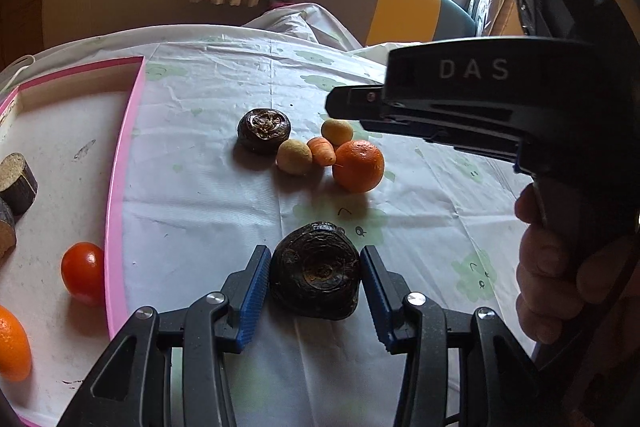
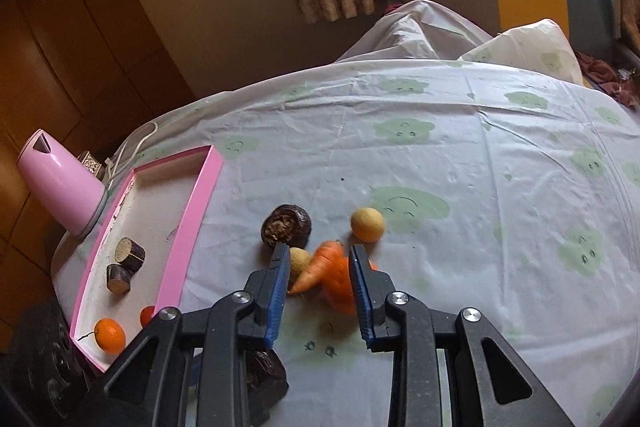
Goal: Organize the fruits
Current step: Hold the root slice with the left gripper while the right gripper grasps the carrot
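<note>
The left gripper sits low over the surface, its blue-padded fingers apart on either side of a dark water chestnut. The left pad lies just beside the chestnut; contact cannot be confirmed on either side. The chestnut rests on the cloth, near the front edge of the surface.

The right gripper hovers over the fruit cluster, fingers apart, with the small carrot and the orange beneath it in the gap. In the left wrist view the right gripper body hangs above the cluster, and the right hand holds its handle. The body carries the letters "DAS"; no other writing can be read.

Cluster layout: a second water chestnut at the left, two pale round fruits, the carrot touching the orange. Open cloth extends to the right of and beyond the cluster, printed with green smiling clouds.

The pink tray lies along the left edge of the surface, its raised rim well apart from the cluster. It holds two dark cut stem pieces, a tomato near the rim, and a mandarin. A pink kettle stands beyond the tray's outer side.
</note>
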Tool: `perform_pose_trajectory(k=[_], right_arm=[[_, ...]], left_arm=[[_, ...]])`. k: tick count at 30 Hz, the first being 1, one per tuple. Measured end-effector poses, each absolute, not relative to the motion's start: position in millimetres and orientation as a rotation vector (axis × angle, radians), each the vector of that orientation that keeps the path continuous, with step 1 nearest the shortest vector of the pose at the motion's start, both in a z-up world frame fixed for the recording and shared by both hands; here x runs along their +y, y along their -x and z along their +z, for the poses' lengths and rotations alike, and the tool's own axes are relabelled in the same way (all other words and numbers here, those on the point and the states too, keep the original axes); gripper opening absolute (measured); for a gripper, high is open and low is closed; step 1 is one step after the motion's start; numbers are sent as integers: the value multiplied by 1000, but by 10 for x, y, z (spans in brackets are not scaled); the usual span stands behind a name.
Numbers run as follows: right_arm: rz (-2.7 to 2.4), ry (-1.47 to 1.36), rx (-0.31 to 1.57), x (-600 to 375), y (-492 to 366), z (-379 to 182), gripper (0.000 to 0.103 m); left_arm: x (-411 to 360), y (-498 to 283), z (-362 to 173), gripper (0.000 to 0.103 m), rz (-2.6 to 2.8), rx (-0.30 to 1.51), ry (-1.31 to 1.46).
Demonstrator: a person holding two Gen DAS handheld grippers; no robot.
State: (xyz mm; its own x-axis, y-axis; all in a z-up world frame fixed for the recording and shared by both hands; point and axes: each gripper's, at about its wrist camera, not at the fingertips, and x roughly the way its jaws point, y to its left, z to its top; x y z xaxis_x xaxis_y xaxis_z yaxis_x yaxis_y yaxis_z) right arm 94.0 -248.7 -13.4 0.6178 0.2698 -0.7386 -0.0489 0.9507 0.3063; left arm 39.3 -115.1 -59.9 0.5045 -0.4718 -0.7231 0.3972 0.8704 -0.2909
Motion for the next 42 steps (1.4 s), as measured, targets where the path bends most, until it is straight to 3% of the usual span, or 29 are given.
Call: perform_pose_trajectory(k=[7,10,11,20,22,26,28,29,32,35,42], right_arm=[[128,-265,927,-2628,-899,-260,22],[10,-247,942,-2841,-851,-294,23],[-5,-267,928,-2913,-820,-291,28],[28,-276,906,-2897,-674,-248,28],[40,-289,924,-2866,-676,-287,33],[42,-296,920,-2839,-647,-295,54],[39,-281,918,-2807,-632,-282,57],[42,-270,910,-2778,-603,-251,57],[132,-256,898,-2658,-527,-184,36],[215,-270,928,-2521,-562,-267,21],[143,-285,965,-2450,-847,-503,21]], left_arm=[[-1151,-377,-599,47,-527,892,88],[-1148,-380,-598,47,-526,892,92],[-1144,-379,-595,47,-527,893,93],[-1137,-367,-583,47,-533,905,85],[-1133,-366,-582,47,-534,908,86],[-1134,-354,-580,47,-535,906,81],[-1131,-353,-579,47,-535,905,84],[-1127,-349,-579,47,-535,905,85],[-1127,-312,-571,47,-534,895,70],[-1126,-292,-569,46,-535,888,65],[-1104,-302,-572,46,-545,891,71]])
